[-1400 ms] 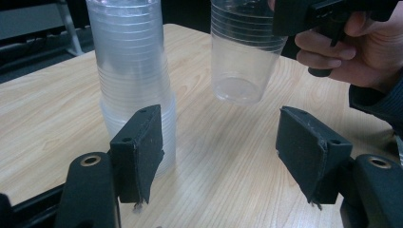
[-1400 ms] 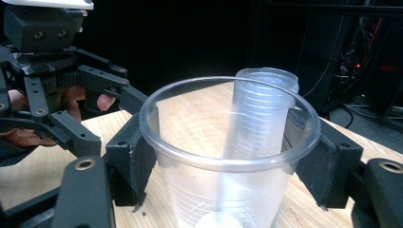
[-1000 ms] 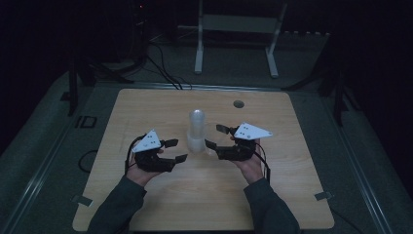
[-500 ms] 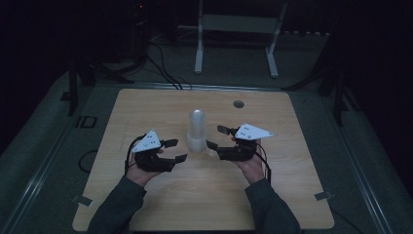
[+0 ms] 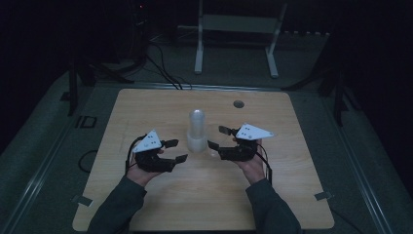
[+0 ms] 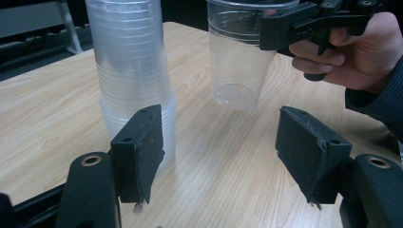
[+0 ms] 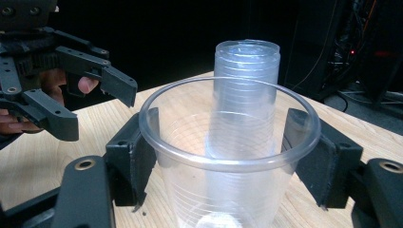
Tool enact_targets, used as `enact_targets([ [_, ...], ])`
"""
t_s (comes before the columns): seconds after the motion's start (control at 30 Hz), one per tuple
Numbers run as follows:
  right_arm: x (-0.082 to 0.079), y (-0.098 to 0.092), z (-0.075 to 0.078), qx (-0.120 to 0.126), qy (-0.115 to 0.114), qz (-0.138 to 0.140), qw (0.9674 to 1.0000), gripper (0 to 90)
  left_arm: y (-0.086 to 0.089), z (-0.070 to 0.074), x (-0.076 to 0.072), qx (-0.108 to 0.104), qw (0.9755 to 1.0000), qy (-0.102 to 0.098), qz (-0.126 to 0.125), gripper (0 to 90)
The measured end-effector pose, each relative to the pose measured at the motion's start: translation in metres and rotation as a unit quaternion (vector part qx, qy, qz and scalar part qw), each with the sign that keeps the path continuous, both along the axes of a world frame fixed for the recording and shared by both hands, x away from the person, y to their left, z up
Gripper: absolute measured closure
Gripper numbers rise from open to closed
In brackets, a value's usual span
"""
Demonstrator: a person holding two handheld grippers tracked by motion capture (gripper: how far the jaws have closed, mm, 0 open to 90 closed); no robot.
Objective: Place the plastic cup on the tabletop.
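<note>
A tall stack of clear plastic cups (image 5: 197, 131) stands upside down near the middle of the wooden table (image 5: 146, 105). My right gripper (image 5: 217, 138) is just right of the stack and is shut on a single clear cup (image 7: 228, 156). That cup is upright, with a pad on each side below its rim. Its base is at or just above the tabletop. My left gripper (image 5: 176, 150) hovers left of the stack, open, with nothing between its pads (image 6: 142, 152). In the left gripper view the stack (image 6: 130, 71) rises just beyond the left pad, and the held cup (image 6: 237, 61) is farther off.
A small round hole (image 5: 238, 104) sits in the table's far right part. Behind the table stand a pale metal frame (image 5: 236, 29) and dark cables (image 5: 156, 58) on the floor. The room around is dark. Bare wood lies in front of both hands.
</note>
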State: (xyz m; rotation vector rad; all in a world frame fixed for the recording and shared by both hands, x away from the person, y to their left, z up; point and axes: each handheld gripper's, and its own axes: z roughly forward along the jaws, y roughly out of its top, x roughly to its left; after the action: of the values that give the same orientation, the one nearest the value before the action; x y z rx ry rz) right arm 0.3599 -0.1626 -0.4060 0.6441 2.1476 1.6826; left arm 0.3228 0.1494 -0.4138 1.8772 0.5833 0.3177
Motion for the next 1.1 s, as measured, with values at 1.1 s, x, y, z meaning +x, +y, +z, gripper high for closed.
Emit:
enact_targets([
  [1.1, 0.011, -0.009, -0.023, -0.002, 0.026, -0.022, 0.9994, 28.9, 0.0, 0.0, 0.0, 0.001, 1.0, -0.001, 0.001, 33.3],
])
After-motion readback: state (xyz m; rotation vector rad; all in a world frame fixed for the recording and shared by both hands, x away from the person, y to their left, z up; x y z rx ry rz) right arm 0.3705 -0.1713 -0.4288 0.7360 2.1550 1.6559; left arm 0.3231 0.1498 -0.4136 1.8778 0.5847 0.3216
